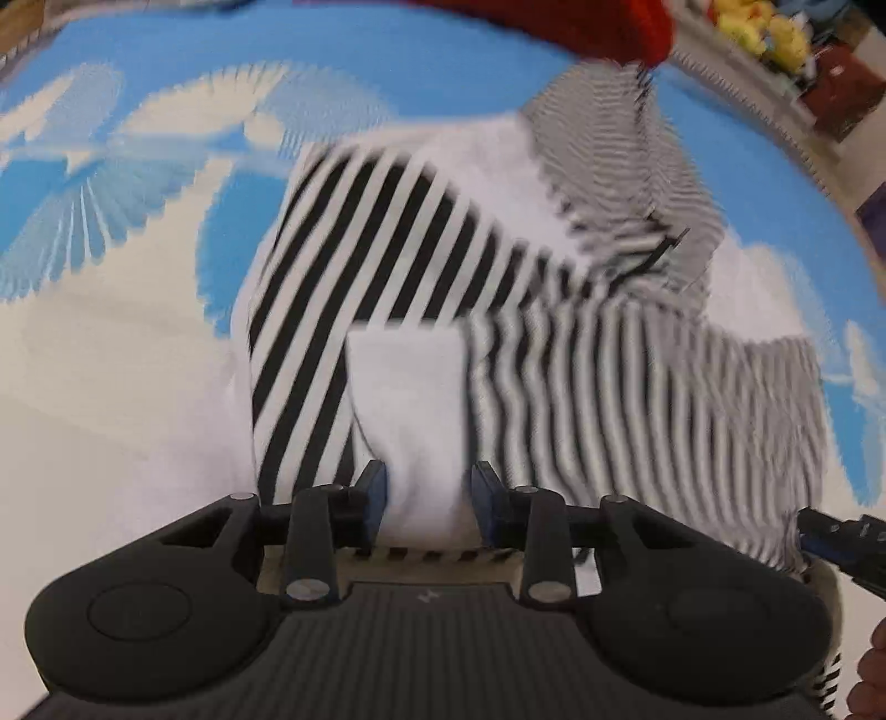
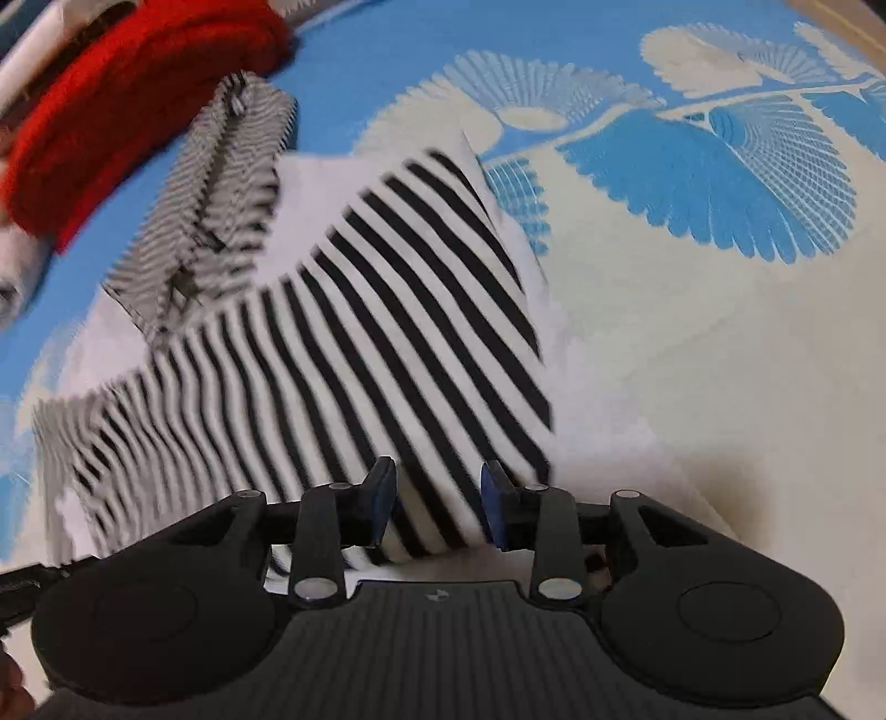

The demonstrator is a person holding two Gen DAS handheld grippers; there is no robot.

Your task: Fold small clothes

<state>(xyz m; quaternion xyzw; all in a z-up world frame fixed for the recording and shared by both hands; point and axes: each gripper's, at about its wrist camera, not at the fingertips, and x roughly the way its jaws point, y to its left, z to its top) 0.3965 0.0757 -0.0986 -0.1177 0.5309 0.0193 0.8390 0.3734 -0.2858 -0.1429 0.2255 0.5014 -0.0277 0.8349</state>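
Both grippers, left gripper and right gripper, pinch an edge of the striped garment over the blue patterned bedsheet, apparently mid-fold; next, laying it flat.

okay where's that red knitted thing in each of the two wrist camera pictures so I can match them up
Left wrist view: red knitted item at the top edge, right of centre, cut off by the frame.
Right wrist view: red knitted item at the upper left.
Shared landmark: the fine-striped collar of the striped garment, just below it in both.
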